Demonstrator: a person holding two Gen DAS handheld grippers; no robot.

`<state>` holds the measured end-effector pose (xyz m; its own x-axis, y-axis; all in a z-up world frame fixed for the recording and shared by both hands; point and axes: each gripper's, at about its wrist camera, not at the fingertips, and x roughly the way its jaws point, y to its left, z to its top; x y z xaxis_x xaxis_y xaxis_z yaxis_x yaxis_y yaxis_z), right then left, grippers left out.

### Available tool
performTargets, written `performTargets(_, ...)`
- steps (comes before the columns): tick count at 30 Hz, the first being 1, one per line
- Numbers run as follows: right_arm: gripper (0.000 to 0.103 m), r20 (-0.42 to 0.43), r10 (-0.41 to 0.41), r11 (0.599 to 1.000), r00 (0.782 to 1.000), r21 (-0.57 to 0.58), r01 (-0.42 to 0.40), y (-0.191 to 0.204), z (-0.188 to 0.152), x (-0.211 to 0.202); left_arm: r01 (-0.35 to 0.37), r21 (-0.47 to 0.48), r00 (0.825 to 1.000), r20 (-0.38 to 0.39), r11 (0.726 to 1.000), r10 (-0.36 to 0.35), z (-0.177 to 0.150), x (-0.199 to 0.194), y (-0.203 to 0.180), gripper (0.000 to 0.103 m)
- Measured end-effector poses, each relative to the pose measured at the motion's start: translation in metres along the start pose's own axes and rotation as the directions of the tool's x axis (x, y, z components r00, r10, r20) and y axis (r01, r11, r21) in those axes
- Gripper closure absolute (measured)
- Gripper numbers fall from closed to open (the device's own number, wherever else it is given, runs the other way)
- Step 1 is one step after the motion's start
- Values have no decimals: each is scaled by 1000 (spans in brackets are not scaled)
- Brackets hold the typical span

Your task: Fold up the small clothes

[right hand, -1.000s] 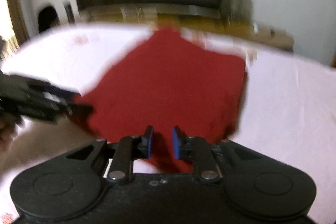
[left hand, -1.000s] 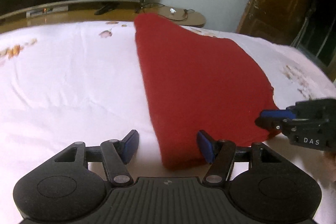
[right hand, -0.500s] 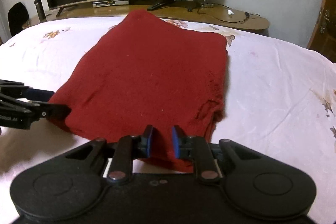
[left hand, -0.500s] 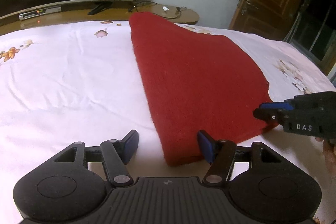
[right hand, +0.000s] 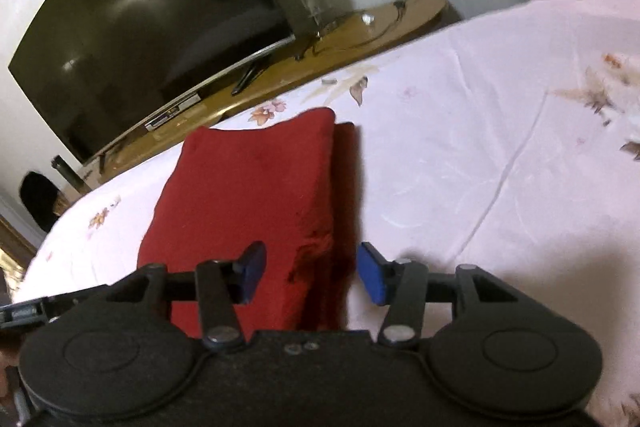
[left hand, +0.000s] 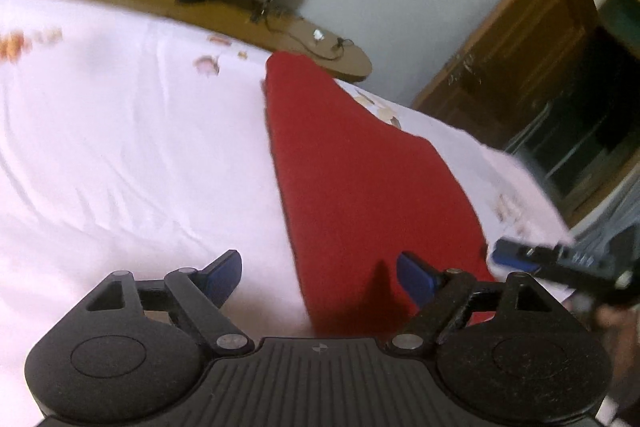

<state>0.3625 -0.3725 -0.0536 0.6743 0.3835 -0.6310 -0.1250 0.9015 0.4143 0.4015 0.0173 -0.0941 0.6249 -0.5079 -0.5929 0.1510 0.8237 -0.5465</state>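
red cloth [left hand: 360,187] lying folded on bed [left hand: 120,147], long axis running away from both grippers. left gripper [left hand: 320,277] fingers just been opening wide, straddling near left corner, gripping nothing. right gripper [right hand: 310,273] just been opening too, near right corner between fingers, not pinching.
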Motion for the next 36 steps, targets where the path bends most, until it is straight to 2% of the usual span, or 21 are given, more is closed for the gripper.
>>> performTargets(1,52,-20,27,999,999,27,-26,-10,4,7,16,-40,1000,-5,999,-17,3,6,5,19)
performTargets(4,39,-53,105,989,993,108,-99,-33,11,28,58,-111,998,-9,992,-60,8,23,15,20)
performTargets(8,38,-74,213,964,974,176,-197,-53,18,50,74,-115,997,-29,991,-78,17,44,15,23)
performTargets(16,38,-122,347,930,930,169,-325,-54,33,86,148,-108,987,-43,983,-153,33,76,15,24)
performTargets(19,37,-131,370,924,920,154,-350,-49,36,93,158,-111,985,-53,981,-165,35,82,12,32)
performTargets(24,38,-138,396,915,908,138,-378,-44,37,100,170,-93,982,-64,981,-177,41,90,9,32)
performTargets(27,44,-158,401,915,902,125,-384,-44,38,97,185,-92,978,-78,978,-192,42,90,11,32)
performTargets(29,47,-164,424,903,891,151,-402,-51,38,95,188,-88,978,-78,978,-195,43,90,13,32)
performTargets(33,49,-161,433,899,887,150,-412,-46,40,107,164,-62,984,-65,984,-168,43,94,6,32)
performTargets(36,51,-157,435,899,887,125,-419,-38,39,111,157,-46,985,-58,987,-159,42,91,5,39)
